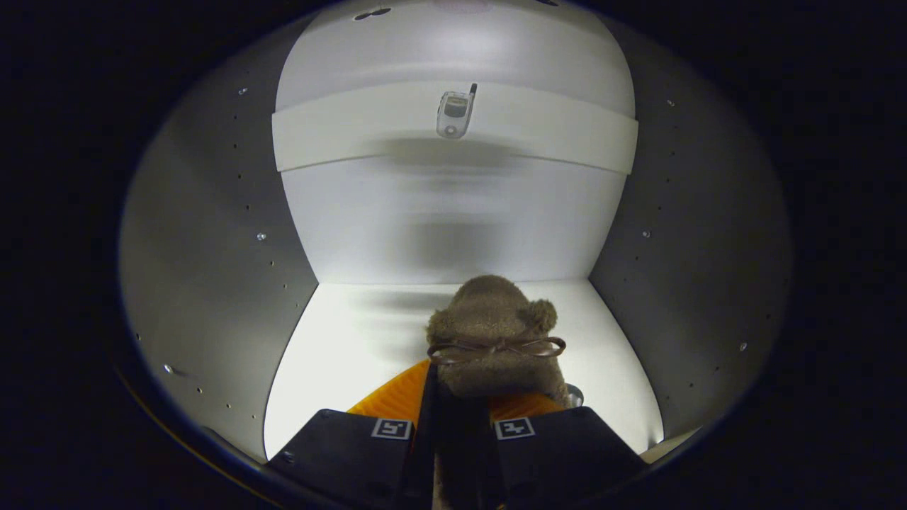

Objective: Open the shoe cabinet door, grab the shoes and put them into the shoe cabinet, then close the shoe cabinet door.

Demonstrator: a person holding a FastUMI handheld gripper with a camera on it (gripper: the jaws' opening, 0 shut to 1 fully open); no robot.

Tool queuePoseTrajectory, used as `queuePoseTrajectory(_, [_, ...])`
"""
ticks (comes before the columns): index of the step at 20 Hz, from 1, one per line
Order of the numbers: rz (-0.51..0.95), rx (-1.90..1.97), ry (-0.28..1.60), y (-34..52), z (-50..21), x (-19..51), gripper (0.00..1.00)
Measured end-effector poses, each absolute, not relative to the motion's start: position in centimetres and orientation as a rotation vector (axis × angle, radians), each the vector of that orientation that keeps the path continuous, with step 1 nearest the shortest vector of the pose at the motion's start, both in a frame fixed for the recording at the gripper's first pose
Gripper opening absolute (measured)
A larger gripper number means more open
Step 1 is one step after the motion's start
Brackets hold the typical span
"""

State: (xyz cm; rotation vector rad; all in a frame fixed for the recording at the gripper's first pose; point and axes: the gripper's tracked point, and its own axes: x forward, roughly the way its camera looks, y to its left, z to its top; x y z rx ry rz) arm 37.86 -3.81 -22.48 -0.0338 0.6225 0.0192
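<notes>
shoe: brown fuzzy, bow | in tongs | inside cabinet, door open

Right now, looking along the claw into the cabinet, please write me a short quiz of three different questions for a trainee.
1. True or false: the claw holds the brown fuzzy shoe inside the white cabinet.
2. What small thing lies on the upper shelf?
A. a key
B. a flip phone
C. a cup
3. Fill in: across the shoe's front there is a thin ____.

Key:
1. True. The fingers close on the shoe's back part, above the bottom board.
2. B, the flip phone near the shelf's middle.
3. Bow.
</notes>
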Motion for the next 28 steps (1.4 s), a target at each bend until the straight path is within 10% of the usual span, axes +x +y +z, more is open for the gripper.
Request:
queuePoseTrajectory(4, [0.010,-0.020,0.608,-3.7,-21.6,36.8,0.88])
queuePoseTrajectory(28, [-0.068,0.073,0.264,-5.8,-6.2,12.5,0.98])
